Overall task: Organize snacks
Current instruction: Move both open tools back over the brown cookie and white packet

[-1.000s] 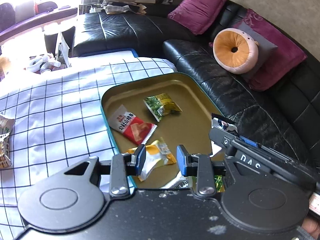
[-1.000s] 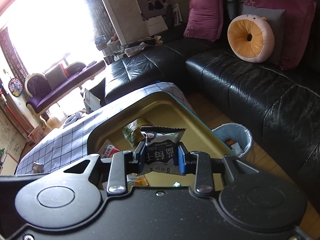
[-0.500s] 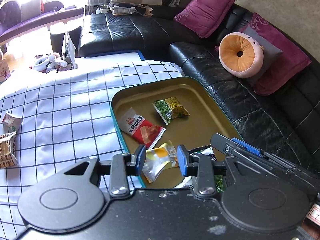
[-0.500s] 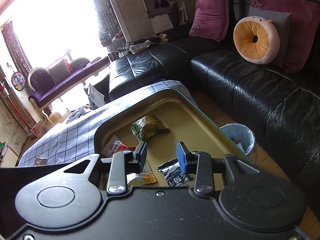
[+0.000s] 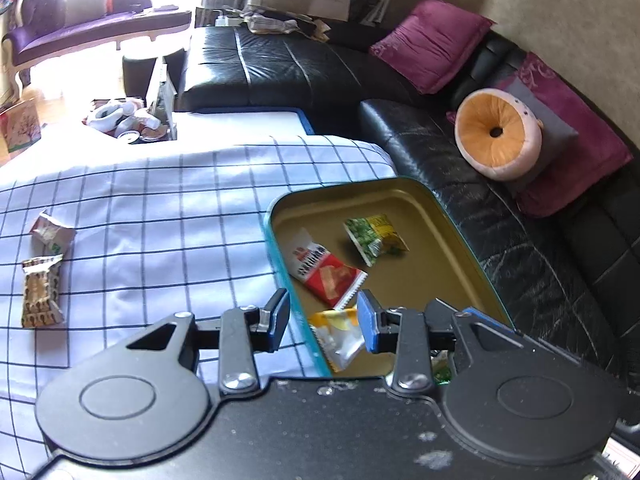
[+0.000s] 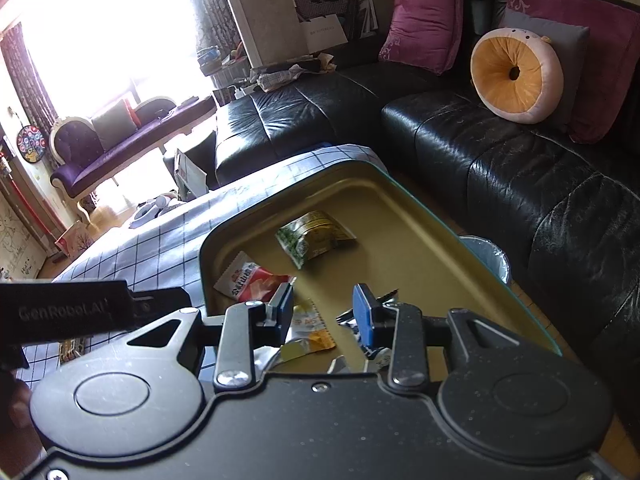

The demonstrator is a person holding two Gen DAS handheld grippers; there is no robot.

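The left tool [image 5: 323, 327] is open, and nothing is between its blue pads. It hangs over the near left rim of the tray [image 5: 448, 220], with the left pad above the checked cloth [image 5: 160, 216] and the right pad above the tray floor. The right tool [image 6: 323, 316] is also open and empty; it hangs over the near part of the same tray.

The tray is gold inside with a teal rim and lies on the right side of the worktop. Inside it lie several snacks: a green packet [image 5: 375, 239] far in the middle, a red and white packet [image 5: 326, 274] nearer and to the left, and a yellow packet [image 5: 339, 336] at the near left wall. A dark packet [image 6: 370, 308] lies just behind the right pad of the right tool; most of it is hidden.

Two more snacks are on the cloth at the far left, well apart from the tray: a brown bar [image 5: 40, 292] and a small pale packet [image 5: 52, 234] just beyond it.
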